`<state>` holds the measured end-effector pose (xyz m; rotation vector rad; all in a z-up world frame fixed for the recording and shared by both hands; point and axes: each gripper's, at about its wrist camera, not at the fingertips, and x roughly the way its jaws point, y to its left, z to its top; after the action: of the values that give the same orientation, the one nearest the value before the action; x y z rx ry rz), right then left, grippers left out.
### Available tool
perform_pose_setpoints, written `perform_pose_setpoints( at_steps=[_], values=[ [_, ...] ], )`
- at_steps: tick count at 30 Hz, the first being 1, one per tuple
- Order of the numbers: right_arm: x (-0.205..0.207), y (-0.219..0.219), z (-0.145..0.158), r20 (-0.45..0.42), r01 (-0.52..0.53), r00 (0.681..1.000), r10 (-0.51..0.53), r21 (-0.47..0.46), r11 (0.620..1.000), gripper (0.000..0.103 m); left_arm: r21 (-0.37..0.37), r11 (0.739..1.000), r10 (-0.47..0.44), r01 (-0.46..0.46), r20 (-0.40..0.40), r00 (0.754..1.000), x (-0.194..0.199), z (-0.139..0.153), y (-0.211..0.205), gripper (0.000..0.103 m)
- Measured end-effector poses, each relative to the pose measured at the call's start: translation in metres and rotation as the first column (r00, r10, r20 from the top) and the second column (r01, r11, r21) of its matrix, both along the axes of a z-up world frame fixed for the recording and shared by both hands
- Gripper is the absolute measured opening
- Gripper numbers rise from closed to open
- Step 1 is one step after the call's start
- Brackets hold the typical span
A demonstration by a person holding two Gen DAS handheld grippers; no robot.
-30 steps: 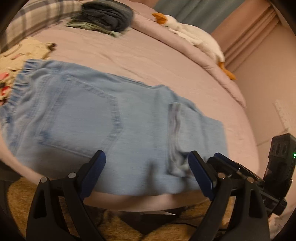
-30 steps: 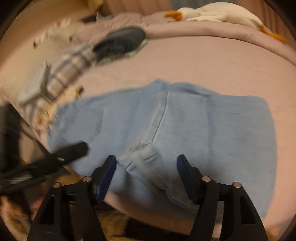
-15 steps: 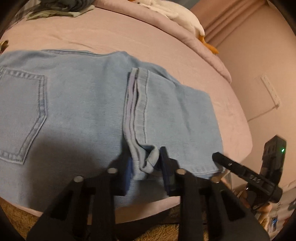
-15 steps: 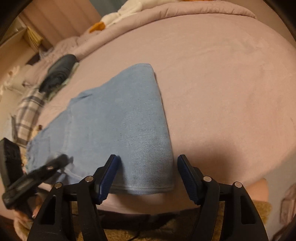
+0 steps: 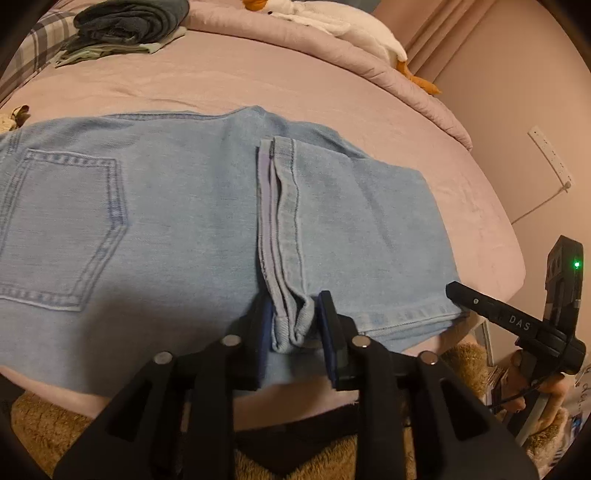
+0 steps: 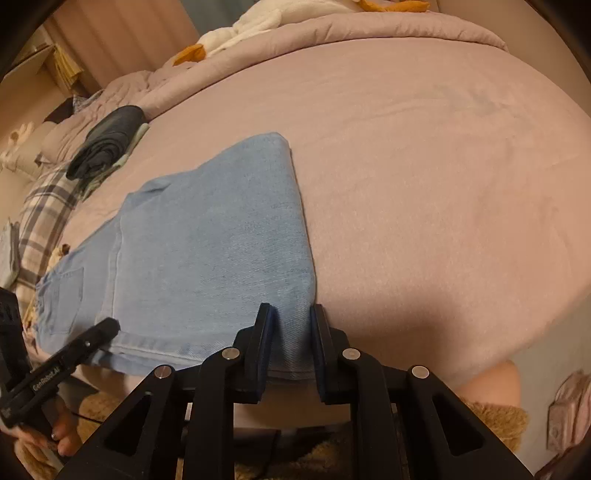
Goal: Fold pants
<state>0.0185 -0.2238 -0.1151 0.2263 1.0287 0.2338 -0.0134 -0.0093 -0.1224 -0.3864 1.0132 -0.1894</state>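
Light blue jeans lie flat on the pink bed, legs folded back so the hems rest across the middle. My left gripper is shut on the near end of the hems at the bed's front edge. My right gripper is shut on the near corner of the folded end of the jeans. The right gripper also shows at the right of the left wrist view, and the left gripper at the lower left of the right wrist view.
The pink bed stretches wide to the right of the jeans. A stack of dark folded clothes and a plaid cloth lie at the far left. A white plush goose rests along the rolled duvet. A shaggy tan rug lies below.
My left gripper moved in from open and closed on the hems. My right gripper swung to the folded end and closed on its near corner.
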Motion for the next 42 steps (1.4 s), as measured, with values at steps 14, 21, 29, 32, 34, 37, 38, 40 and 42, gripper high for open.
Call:
perform_pose_setpoints(
  at_steps=[14,21,29,32,34,37,38,40,42],
  values=[
    [0.103,0.009,0.007,-0.014,-0.026,1.0,0.028,0.138,0.99,0.055,-0.076,0.996,0.036,-0.039,-0.034,0.999,0.092,0.004,0.016,0.056],
    [0.119,0.009,0.001,0.012,-0.036,0.999,0.034,0.154,0.987,0.038,-0.034,0.998,0.06,-0.06,-0.004,0.998,0.103,-0.001,0.012,0.022],
    [0.106,0.019,0.032,0.13,-0.022,0.991,0.006,0.128,0.992,0.02,0.018,0.998,0.058,-0.058,0.027,0.998,0.105,0.002,0.01,0.018],
    [0.118,0.024,0.009,0.072,0.015,0.997,-0.02,0.071,0.997,0.02,0.044,0.997,0.056,-0.057,0.036,0.998,0.106,-0.005,0.006,0.019],
    [0.122,0.024,-0.007,0.052,0.026,0.998,-0.029,0.058,0.998,0.02,0.058,0.997,0.055,-0.057,0.031,0.998,0.105,-0.004,0.005,0.019],
    [0.122,0.02,-0.004,0.053,0.024,0.998,-0.028,0.066,0.998,0.02,0.054,0.996,0.064,-0.065,0.022,0.998,0.104,-0.005,0.006,0.02],
    [0.122,0.019,-0.004,0.048,0.028,0.998,-0.032,0.066,0.997,0.02,0.056,0.996,0.067,-0.068,0.024,0.997,0.106,-0.005,0.005,0.021],
    [0.123,0.02,-0.004,0.048,0.033,0.998,-0.036,0.063,0.997,0.02,0.062,0.995,0.071,-0.072,0.028,0.997,0.106,-0.004,0.003,0.021],
    [0.121,0.018,-0.001,0.049,0.033,0.998,-0.036,0.058,0.998,0.021,0.067,0.995,0.074,-0.076,0.029,0.997,0.104,-0.002,0.002,0.021]
  ],
)
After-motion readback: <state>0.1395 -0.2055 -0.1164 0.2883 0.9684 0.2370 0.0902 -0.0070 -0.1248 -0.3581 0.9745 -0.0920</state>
